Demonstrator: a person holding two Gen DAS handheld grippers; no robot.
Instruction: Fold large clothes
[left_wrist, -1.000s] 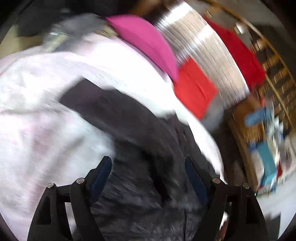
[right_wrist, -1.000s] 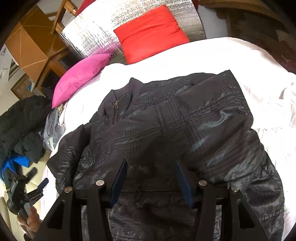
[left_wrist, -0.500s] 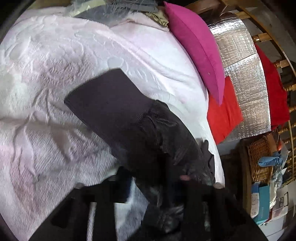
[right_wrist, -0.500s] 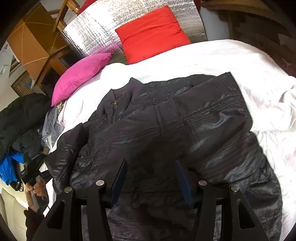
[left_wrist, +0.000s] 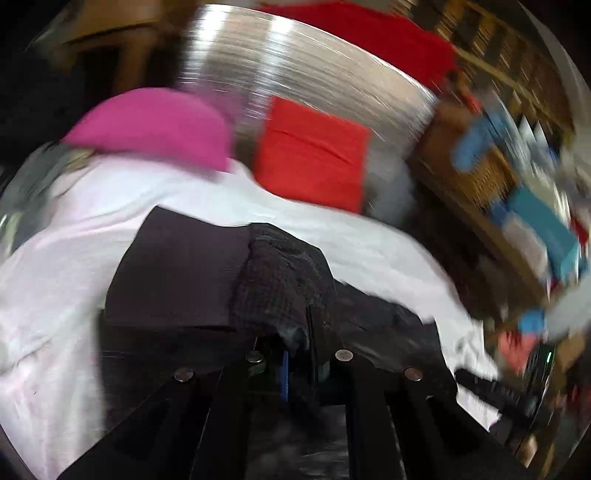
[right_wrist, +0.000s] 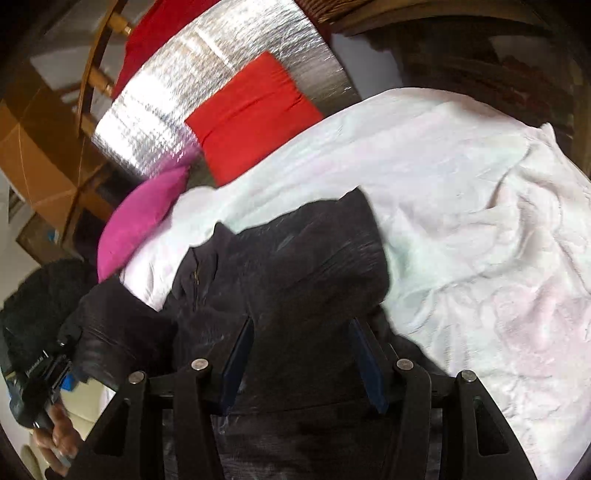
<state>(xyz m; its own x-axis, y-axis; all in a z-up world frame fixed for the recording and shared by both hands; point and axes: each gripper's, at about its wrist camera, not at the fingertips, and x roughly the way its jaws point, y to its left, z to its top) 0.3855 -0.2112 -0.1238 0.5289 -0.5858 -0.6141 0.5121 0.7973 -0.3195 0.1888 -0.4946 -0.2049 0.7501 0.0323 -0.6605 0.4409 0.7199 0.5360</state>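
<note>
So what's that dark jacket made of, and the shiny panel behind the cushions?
The dark jacket looks like thin synthetic, perhaps nylon: faint sheen, fine check, crisp wrinkles. The shiny panel seems to be quilted foil, silver and mirror-bright with a dimpled grid, possibly insulation sheet.

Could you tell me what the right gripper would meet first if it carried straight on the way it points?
Most likely the dark, shiny quilted jacket on the white bedspread: its fabric lies right ahead of the right gripper, whose jaws stand apart. Depth is hard to judge.
</note>
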